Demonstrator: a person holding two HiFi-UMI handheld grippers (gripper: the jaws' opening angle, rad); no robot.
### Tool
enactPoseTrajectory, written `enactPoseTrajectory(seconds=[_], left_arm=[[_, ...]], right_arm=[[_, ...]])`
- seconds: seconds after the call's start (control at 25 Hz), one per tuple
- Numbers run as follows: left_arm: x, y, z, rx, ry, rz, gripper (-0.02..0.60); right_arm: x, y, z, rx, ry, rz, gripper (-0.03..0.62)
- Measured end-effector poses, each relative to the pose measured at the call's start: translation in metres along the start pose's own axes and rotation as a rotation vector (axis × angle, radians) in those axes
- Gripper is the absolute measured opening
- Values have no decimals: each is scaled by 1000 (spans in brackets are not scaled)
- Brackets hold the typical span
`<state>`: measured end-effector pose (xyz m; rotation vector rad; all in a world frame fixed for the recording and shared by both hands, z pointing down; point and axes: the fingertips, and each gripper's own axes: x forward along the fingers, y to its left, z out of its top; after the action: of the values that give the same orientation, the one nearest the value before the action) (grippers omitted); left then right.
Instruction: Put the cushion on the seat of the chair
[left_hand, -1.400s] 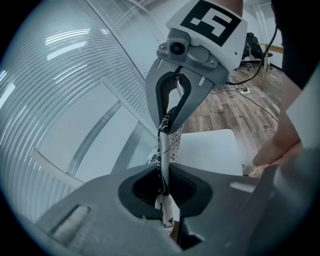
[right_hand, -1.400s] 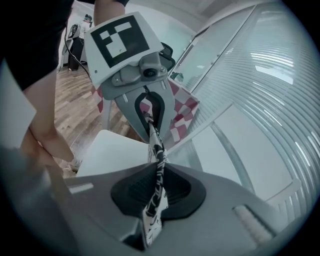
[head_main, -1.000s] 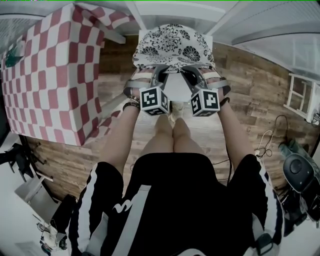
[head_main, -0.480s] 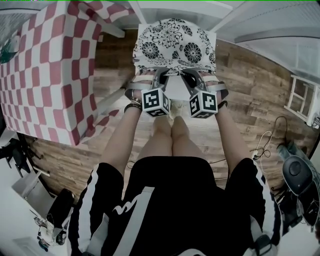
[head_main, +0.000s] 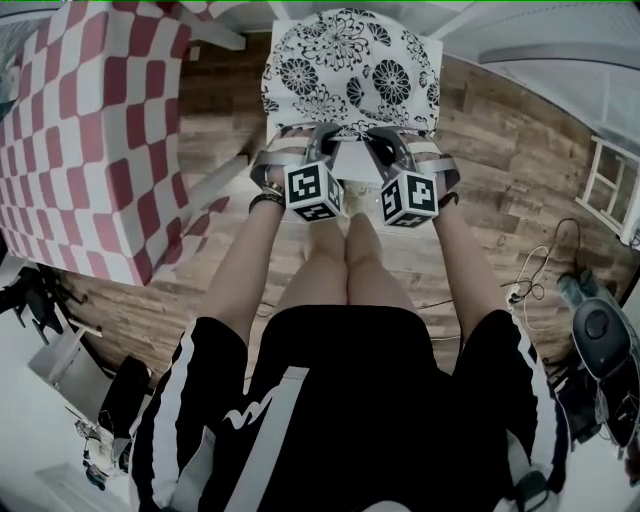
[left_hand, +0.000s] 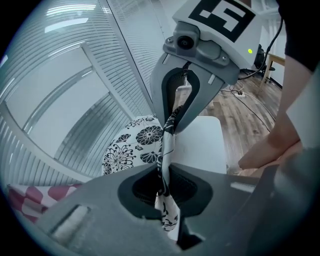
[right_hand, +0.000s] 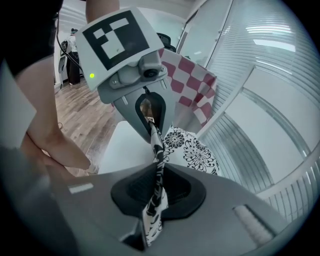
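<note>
While the jaws of the left gripper (head_main: 318, 150) and the right gripper (head_main: 385, 150) pinch the near edge of the cushion (head_main: 350, 70) side by side, it spreads away from the person. The white chair seat (head_main: 351, 166) lies just below, equally near both hands; contact I cannot tell.

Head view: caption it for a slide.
Left tongs and right tongs pinch the floral cushion over the white chair seat.

Cushion (head_main: 350, 70): over the far part of the chair seat (head_main: 352, 168). Left gripper (head_main: 320, 142), right gripper (head_main: 386, 142): side by side, jaws on cushion's near edge. Table (head_main: 90, 150): left of chair seat.
</note>
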<state>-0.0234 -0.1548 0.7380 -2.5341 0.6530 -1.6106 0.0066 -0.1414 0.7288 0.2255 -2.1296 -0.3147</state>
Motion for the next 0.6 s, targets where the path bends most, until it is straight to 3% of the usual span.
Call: enactPoseTrajectory(seconds=[0.36, 0.6], left_arm=[[18, -22, -17, -14, 19, -63, 23], [27, -36, -30, -79, 17, -138, 60]], right_arm=[[19, 27, -13, 32, 5, 63, 18], [30, 41, -19, 48, 24, 99, 18]])
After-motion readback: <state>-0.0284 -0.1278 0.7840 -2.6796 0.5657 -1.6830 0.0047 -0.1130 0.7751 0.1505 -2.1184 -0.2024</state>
